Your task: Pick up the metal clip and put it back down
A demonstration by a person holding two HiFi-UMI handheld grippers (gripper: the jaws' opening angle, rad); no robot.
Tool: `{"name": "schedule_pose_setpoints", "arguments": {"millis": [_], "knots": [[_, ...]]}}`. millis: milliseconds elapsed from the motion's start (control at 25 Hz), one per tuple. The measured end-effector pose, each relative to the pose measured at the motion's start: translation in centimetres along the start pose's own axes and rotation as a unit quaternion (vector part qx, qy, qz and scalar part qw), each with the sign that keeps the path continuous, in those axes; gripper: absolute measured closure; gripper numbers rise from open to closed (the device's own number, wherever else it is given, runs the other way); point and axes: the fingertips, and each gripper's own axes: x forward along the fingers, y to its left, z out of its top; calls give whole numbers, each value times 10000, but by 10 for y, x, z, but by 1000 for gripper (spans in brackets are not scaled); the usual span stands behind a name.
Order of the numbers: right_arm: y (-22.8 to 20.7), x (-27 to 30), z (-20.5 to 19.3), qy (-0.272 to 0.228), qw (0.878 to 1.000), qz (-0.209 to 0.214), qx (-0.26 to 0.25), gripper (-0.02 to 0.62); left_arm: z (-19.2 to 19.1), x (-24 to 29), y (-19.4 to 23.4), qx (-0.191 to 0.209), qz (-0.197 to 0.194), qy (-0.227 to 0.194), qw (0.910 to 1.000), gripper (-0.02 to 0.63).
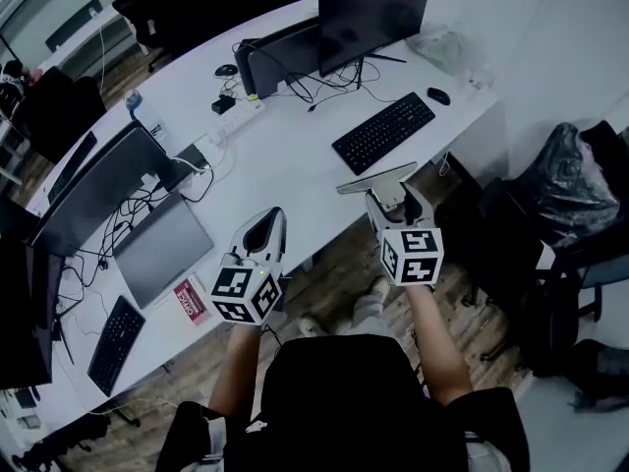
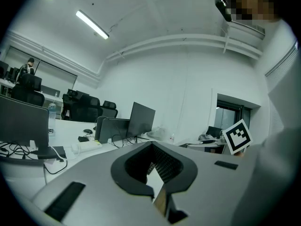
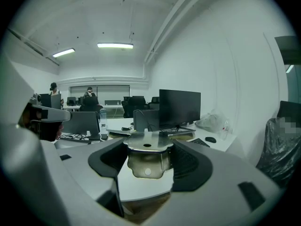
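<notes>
Metal clip [image 3: 146,149] is clamped in my right gripper [image 3: 149,163], raised over the white desk's [image 1: 285,165] front edge, near the black keyboard [image 1: 383,132]. My left gripper [image 2: 157,167] has its jaws together, holding nothing.

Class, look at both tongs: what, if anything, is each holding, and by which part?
The right tongs grip the metal clip by the sides of its narrow bent part; its wide flat plate juts past the tips. The left tongs hold nothing.
</notes>
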Motion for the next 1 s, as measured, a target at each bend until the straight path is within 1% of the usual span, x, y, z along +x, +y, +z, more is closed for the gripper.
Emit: {"name": "schedule_pose_setpoints", "arguments": {"millis": [160, 520, 800, 1000], "knots": [[-24, 0, 4, -66, 10000, 16, 2, 294, 1, 23, -20, 96, -127, 27, 9999, 594], [-88, 20, 16, -94, 9998, 143, -38, 293, 4, 84, -54, 133, -134, 60, 9998, 594], [-125, 44, 26, -120, 9991, 418, 21, 294, 10, 130, -69, 178, 43, 19, 9998, 594], [-153, 59, 36, -225, 9977, 633, 84, 294, 15, 163, -87, 257, 127, 3, 9996, 594]]}}
